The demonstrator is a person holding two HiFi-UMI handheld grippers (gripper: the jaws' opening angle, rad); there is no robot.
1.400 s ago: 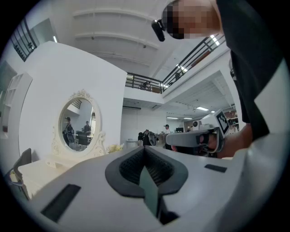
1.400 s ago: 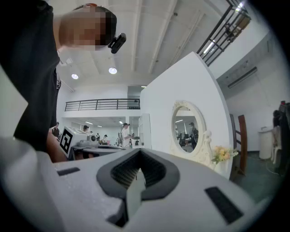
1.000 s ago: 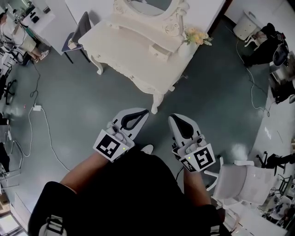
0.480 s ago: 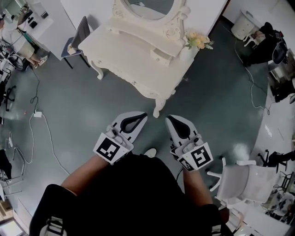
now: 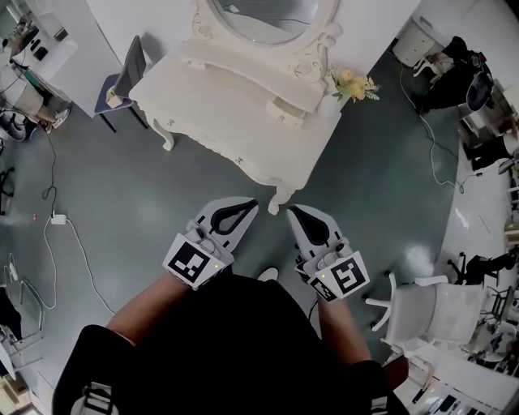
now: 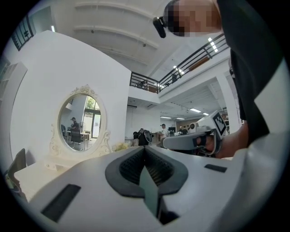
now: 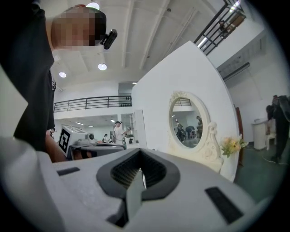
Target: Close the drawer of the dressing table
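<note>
The white dressing table (image 5: 235, 121) with its oval mirror (image 5: 272, 16) stands ahead of me on the grey floor. A small drawer (image 5: 284, 111) under the mirror's right side sticks out from the upper shelf. Yellow flowers (image 5: 354, 83) sit at the table's right end. My left gripper (image 5: 254, 203) and right gripper (image 5: 292, 208) are held side by side, level, just short of the table's near corner leg (image 5: 280, 197), touching nothing. Both are shut and hold nothing. The left gripper view shows its own left gripper (image 6: 145, 148) closed, with the mirror (image 6: 81, 120) to the left.
A dark chair (image 5: 122, 69) stands at the table's left end. A white office chair (image 5: 422, 312) is at my right. A white cable and plug (image 5: 61, 219) lie on the floor at the left. Desks and equipment line the right edge (image 5: 486, 146).
Both grippers and I have moved toward the dressing table; its near corner leg now lies just beyond the fingertips. Both grippers stay shut.
</note>
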